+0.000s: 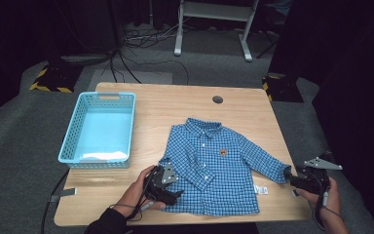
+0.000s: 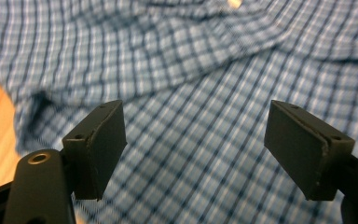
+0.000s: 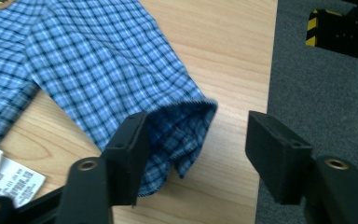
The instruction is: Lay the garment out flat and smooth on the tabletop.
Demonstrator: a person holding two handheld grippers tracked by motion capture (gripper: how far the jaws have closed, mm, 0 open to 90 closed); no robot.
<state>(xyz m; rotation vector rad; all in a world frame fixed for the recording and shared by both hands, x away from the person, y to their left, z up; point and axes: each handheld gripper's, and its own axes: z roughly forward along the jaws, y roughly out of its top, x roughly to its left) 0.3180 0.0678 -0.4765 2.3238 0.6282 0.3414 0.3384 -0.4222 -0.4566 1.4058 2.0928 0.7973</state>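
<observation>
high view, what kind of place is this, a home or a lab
Probably a lab or recording studio, not a home: dark curtains surround a lone wooden table, cables trail over grey carpet, and hazard-striped bases stand on the floor.

A blue checked child's shirt (image 1: 214, 165) lies flat, front up, on a wooden table (image 1: 175, 105). The left gripper (image 1: 168, 187) rests at its lower left corner; the right gripper (image 1: 292, 178) sits at the sleeve cuff (table's right edge). A light-blue plastic basket (image 1: 68, 141) stands to the left.
</observation>
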